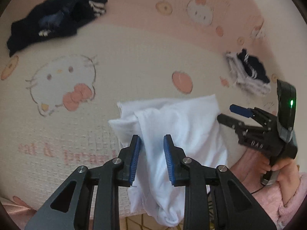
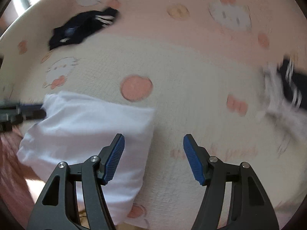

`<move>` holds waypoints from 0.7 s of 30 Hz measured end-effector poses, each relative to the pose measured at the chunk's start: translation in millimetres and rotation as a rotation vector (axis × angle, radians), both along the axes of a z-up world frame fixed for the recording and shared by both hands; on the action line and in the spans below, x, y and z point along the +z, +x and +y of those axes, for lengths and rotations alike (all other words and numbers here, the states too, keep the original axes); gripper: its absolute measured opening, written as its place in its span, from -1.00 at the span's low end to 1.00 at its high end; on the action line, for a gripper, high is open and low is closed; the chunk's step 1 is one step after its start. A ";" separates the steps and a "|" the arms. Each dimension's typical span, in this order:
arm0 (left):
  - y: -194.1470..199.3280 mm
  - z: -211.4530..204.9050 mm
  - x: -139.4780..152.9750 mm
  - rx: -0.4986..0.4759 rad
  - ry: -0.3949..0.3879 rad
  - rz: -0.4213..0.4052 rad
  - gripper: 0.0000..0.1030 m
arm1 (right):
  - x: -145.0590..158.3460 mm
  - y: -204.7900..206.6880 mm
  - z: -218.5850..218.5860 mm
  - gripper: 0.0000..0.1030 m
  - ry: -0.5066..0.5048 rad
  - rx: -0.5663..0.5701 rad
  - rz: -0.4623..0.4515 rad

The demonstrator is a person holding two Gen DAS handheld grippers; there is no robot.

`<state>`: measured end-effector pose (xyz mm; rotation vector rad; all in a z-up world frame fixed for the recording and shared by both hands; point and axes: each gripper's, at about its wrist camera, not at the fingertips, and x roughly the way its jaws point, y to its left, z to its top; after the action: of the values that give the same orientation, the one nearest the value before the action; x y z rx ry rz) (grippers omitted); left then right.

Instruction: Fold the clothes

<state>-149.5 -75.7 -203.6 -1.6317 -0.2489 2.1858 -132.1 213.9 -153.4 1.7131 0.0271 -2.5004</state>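
A white garment (image 1: 178,132) lies folded at the near edge of a pink cartoon-cat bedspread (image 1: 134,61). A bunched fold of it runs between the blue pads of my left gripper (image 1: 151,151), whose jaws stand apart around the cloth without pinching it. In the right wrist view the white garment (image 2: 86,134) lies left of my right gripper (image 2: 153,153), which is open and empty above the bedspread (image 2: 191,76). The right gripper also shows in the left wrist view (image 1: 230,115), at the garment's right edge.
A crumpled dark navy garment with white stripes (image 1: 55,23) lies far left, also in the right wrist view (image 2: 82,28). A small folded pile of navy and white clothes (image 1: 249,72) sits at the right (image 2: 287,94). The person's pink sleeve (image 1: 287,201) is at lower right.
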 end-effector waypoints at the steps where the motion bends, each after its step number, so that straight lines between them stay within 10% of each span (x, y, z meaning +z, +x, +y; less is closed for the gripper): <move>1: -1.0 1.7 -1.5 -0.003 -0.002 0.003 -0.54 | -2.4 -3.1 2.8 0.26 -0.015 -0.011 -0.010; 3: -3.4 4.5 -3.2 -0.006 -0.002 0.016 -0.83 | -4.0 -6.8 3.8 0.27 -0.017 -0.007 -0.008; 13: -6.6 -10.8 4.3 0.076 -0.060 0.057 -0.92 | -23.4 -17.0 3.8 0.49 0.014 -0.021 -0.059; 21: -2.1 -16.7 22.9 0.135 -0.040 0.149 -0.45 | 1.7 -10.4 8.6 0.49 -0.033 -0.063 0.047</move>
<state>-151.6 -92.4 -180.7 -1.5024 -0.2814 2.4144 -142.5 222.5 -151.7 1.6686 -0.0657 -2.5703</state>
